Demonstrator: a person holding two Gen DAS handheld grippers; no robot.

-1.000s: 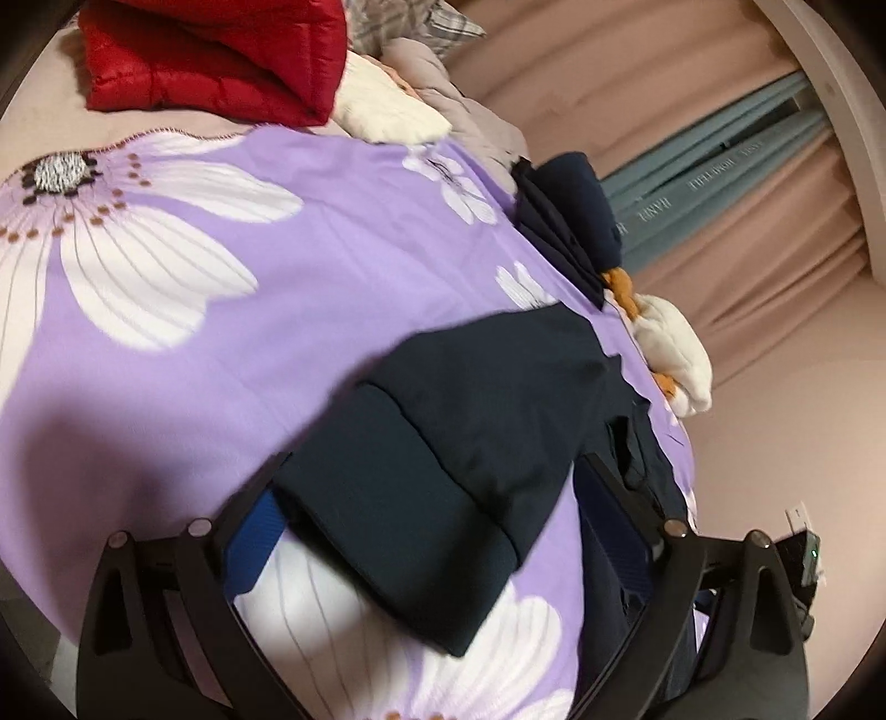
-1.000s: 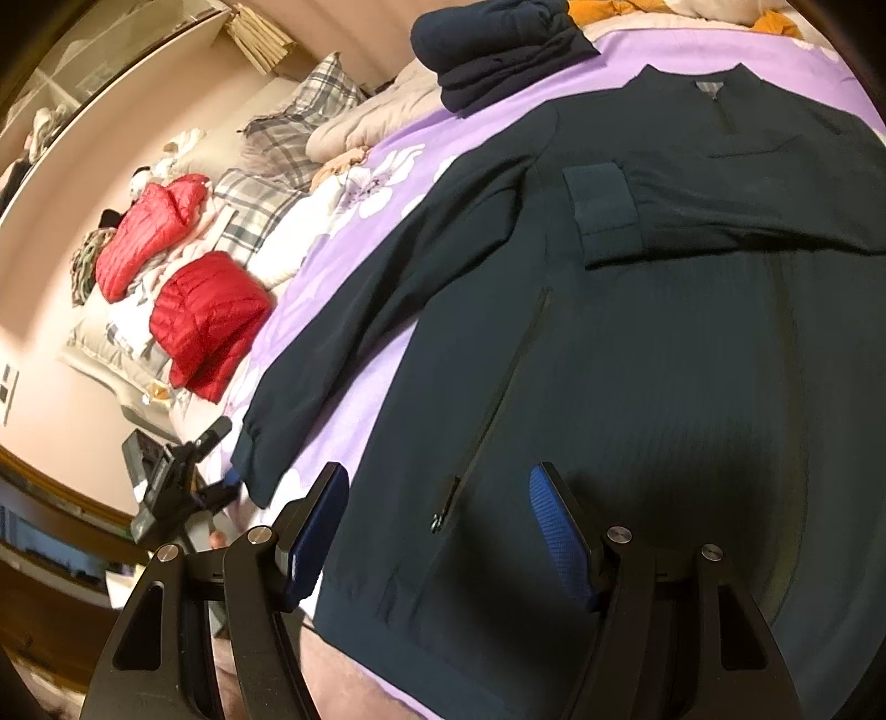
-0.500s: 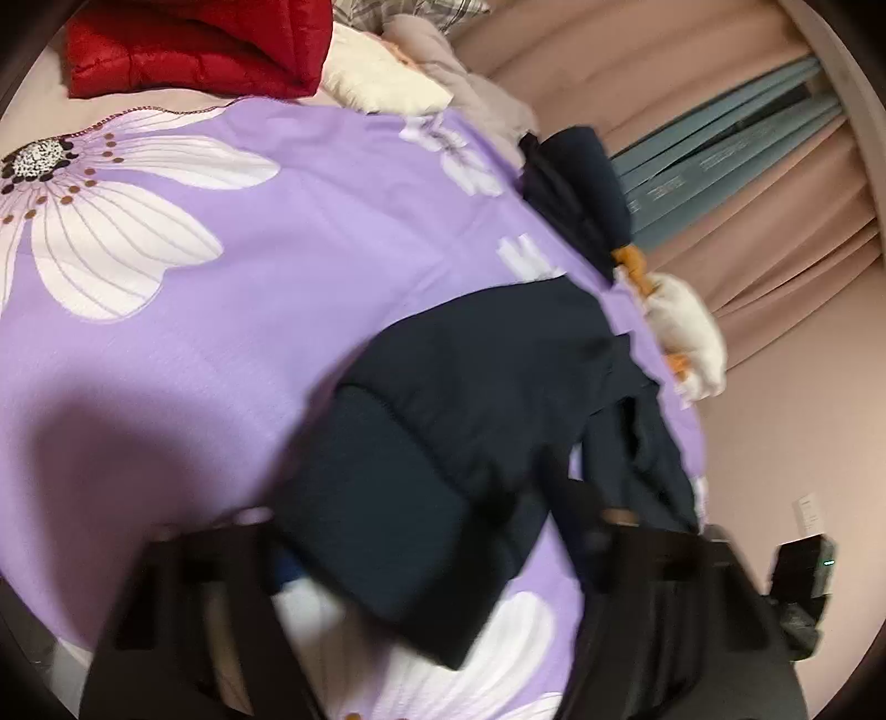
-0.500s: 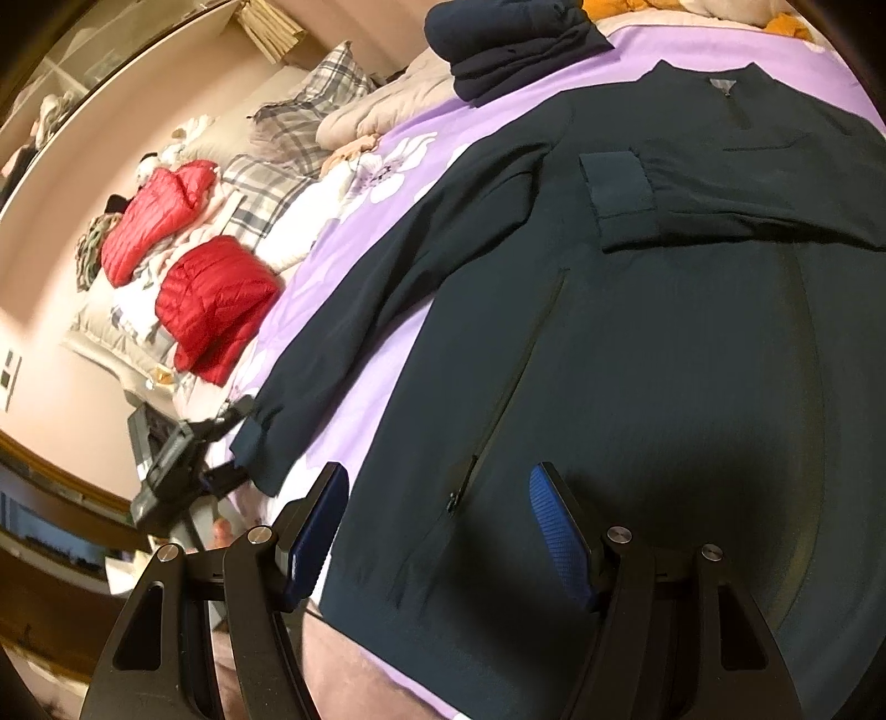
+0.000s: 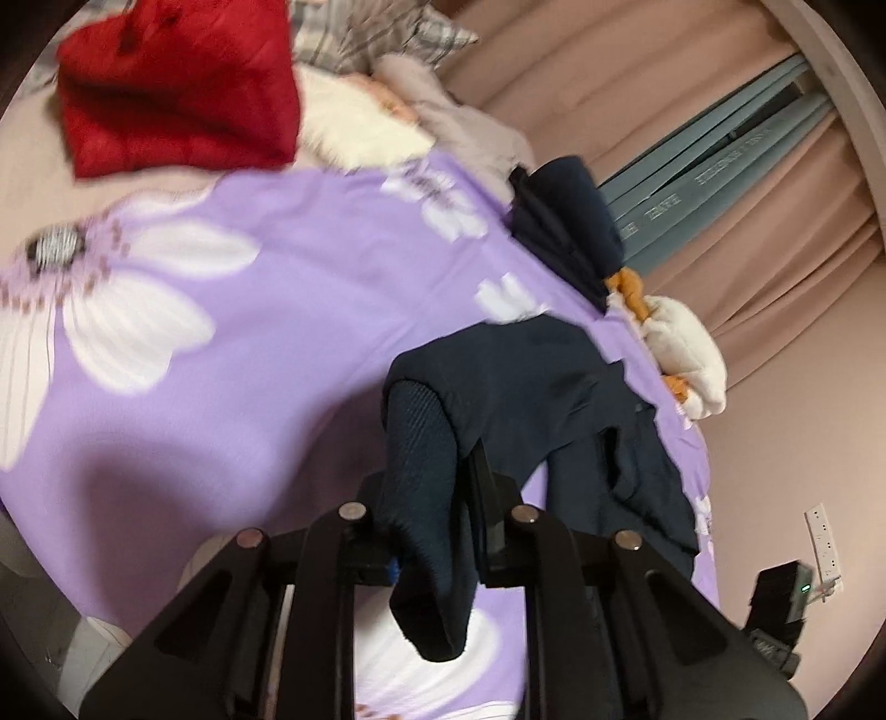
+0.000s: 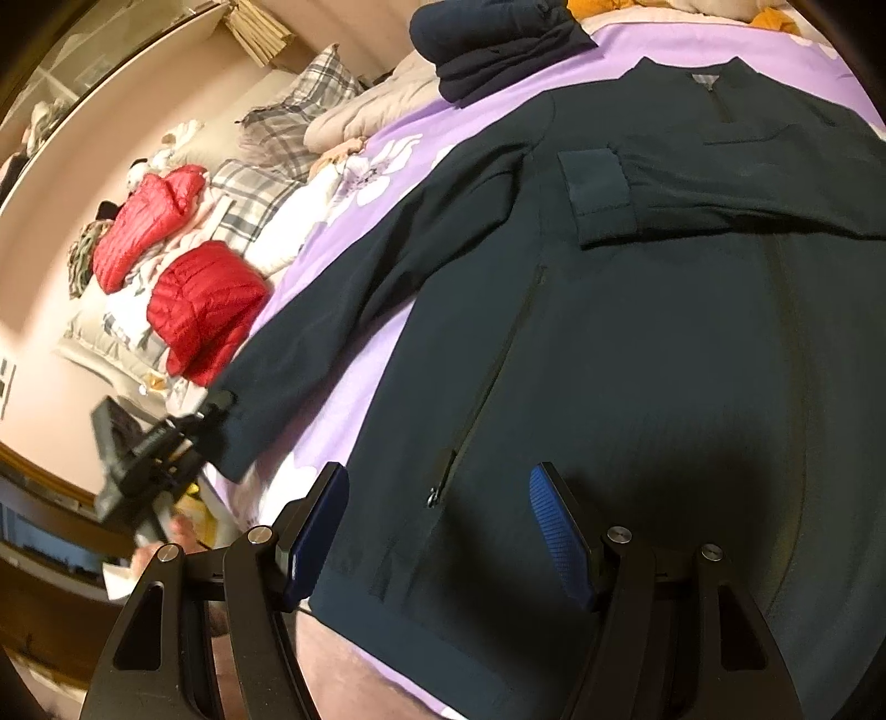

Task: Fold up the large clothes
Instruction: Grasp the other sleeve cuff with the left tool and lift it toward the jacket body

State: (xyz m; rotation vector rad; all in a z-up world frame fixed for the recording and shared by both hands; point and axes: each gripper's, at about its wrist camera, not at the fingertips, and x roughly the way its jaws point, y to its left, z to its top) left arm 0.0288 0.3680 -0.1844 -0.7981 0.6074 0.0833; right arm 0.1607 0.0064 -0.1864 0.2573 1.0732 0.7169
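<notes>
A large dark navy jacket (image 6: pixel 637 360) lies spread, front up, on the purple flowered bed cover (image 5: pixel 249 332). One sleeve is folded across its chest, cuff (image 6: pixel 601 194) showing. The other sleeve (image 6: pixel 332 327) stretches out to the left. Its ribbed cuff (image 5: pixel 421 432) is bunched between the fingers of my left gripper (image 5: pixel 429 498), whose jaws are closing on it and hold it raised off the cover. From the right wrist view the left gripper (image 6: pixel 216 421) sits at that sleeve's end. My right gripper (image 6: pixel 437 482) hovers open over the jacket's lower hem, gripping nothing.
A folded navy pile (image 6: pixel 498 44) sits past the jacket's collar. Red down jackets (image 6: pixel 207 304) and plaid pillows (image 6: pixel 277 138) lie along the bed's left side. A white and orange soft toy (image 5: pixel 686 354) rests by the pink curtain (image 5: pixel 720 221).
The left jaws went from wide apart around the flat cuff to pinching it, and the cuff rose off the cover. The right gripper kept still and open.
</notes>
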